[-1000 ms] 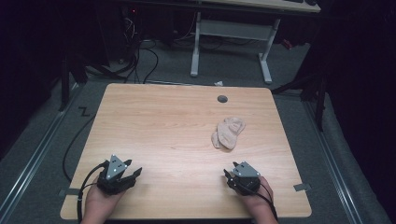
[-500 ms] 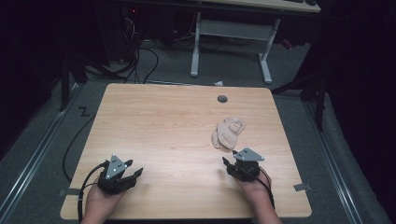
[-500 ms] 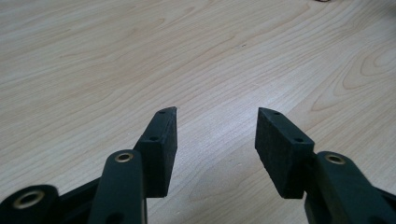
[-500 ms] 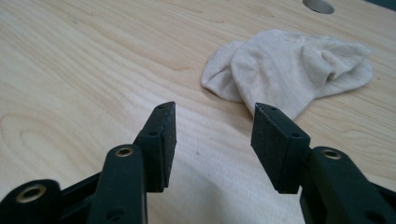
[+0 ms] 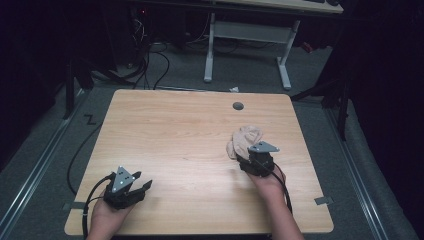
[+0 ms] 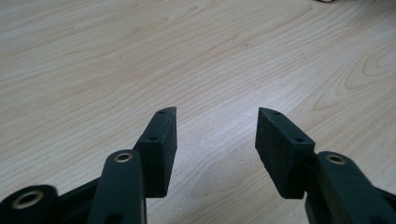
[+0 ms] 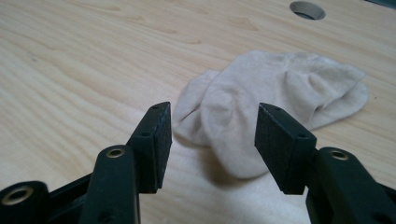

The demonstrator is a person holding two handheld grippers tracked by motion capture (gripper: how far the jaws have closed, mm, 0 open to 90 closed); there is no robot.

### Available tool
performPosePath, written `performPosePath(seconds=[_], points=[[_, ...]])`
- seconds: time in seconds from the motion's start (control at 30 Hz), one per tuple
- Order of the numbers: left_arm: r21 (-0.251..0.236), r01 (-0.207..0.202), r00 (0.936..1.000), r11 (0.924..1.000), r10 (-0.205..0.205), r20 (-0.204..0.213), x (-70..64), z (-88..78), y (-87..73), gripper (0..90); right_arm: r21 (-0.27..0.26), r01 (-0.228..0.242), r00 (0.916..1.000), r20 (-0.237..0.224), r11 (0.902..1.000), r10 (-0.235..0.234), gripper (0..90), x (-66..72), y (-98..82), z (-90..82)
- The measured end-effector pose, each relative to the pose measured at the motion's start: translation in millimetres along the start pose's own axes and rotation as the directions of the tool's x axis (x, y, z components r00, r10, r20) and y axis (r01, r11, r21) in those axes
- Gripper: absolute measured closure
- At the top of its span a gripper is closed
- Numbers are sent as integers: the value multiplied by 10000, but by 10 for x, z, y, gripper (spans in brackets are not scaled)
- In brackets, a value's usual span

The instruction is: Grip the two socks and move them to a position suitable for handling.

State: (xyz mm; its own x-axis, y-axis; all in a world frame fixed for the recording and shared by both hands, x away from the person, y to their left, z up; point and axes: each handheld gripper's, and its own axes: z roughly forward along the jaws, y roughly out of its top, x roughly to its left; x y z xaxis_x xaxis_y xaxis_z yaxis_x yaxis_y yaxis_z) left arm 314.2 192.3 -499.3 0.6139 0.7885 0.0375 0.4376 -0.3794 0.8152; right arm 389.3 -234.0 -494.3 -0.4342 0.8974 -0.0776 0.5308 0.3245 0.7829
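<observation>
The beige socks point(image 7: 261, 107) are bunched on the worktop point(image 5: 175, 135), just ahead of the right tool point(image 7: 212, 142), whose jaws have just been opening wide, nothing between them. The near fold should be straddled squarely before closing. The left tool point(image 6: 215, 144) is held open, idle.

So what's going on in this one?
A person at a wooden table holds a gripper in each hand. The right gripper is closing in on a crumpled beige sock; its jaws have just been opening and stand wide, the near end of the sock lying ahead of them, not yet gripped. The left gripper waits open over bare wood near the front edge.
</observation>
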Motion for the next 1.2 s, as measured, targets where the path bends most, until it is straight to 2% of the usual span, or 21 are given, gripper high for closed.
performPosePath(seconds=[0.03, 0.07, 0.17, 0.2, 0.3, 0.33, 0.6, 0.7, 0.73, 0.77, 0.8, 0.93, 1.0, 1.2], points=[[12, -14, 10000, 10000, 14, -1, -2, 1, 0, 486, 30, 27, 10000, 47, 10000, -27, 465, -16, 10, 25], [40, -43, 10000, 10000, 43, 16, -2, 0, 1, 485, 114, -194, 9998, 49, 9997, 194, 461, -39, 0, 76], [16, -103, 9999, 9999, 103, 23, -17, 3, -2, 484, 179, -234, 9997, -26, 9996, 234, 464, -39, -41, 119], [59, -152, 9999, 9999, 152, 42, -19, 3, -2, 484, 511, -27, 10000, -17, 9987, 28, 464, -15, -76, 163], [63, -147, 9999, 9999, 147, 40, -24, 13, -4, 482, 678, 95, 9999, -38, 9977, -93, 471, -4, -103, 193], [71, -148, 9999, 9999, 148, 35, -25, 16, -4, 482, 819, 119, 9999, -58, 9966, -115, 491, -7, -117, 202], [130, -209, 9998, 9997, 209, 37, -33, 33, -3, 480, 923, 149, 9998, 120, 9956, -161, 549, -34, -134, 245], [109, -197, 9998, 9997, 197, 29, -32, 34, -3, 479, 1090, 118, 9998, 147, 9940, -134, 599, -43, -147, 284], [104, -192, 9998, 9998, 192, 35, -30, 32, -3, 479, 1081, 74, 9998, 171, 9941, -93, 656, -47, -150, 289], [99, -183, 9998, 9998, 182, 36, -29, 30, -4, 479, 1081, 74, 9998, 171, 9941, -93, 656, -47, -150, 289], [94, -181, 9998, 9998, 180, 36, -28, 28, -5, 479, 1006, 39, 9997, 242, 9949, -64, 707, -53, -146, 277], [78, -159, 9999, 9998, 159, 2, -23, 23, -5, 479, 876, 44, 9997, 252, 9961, -67, 773, -64, -139, 260], [58, -140, 9999, 9999, 140, -13, -19, 18, -4, 479, 764, 50, 9996, 259, 9971, -70, 861, -69, -140, 249], [88, -128, 9999, 9999, 128, -4, -16, 25, -5, 480, 222, 32, 9993, 366, 9997, -40, 868, -91, -107, 159]])
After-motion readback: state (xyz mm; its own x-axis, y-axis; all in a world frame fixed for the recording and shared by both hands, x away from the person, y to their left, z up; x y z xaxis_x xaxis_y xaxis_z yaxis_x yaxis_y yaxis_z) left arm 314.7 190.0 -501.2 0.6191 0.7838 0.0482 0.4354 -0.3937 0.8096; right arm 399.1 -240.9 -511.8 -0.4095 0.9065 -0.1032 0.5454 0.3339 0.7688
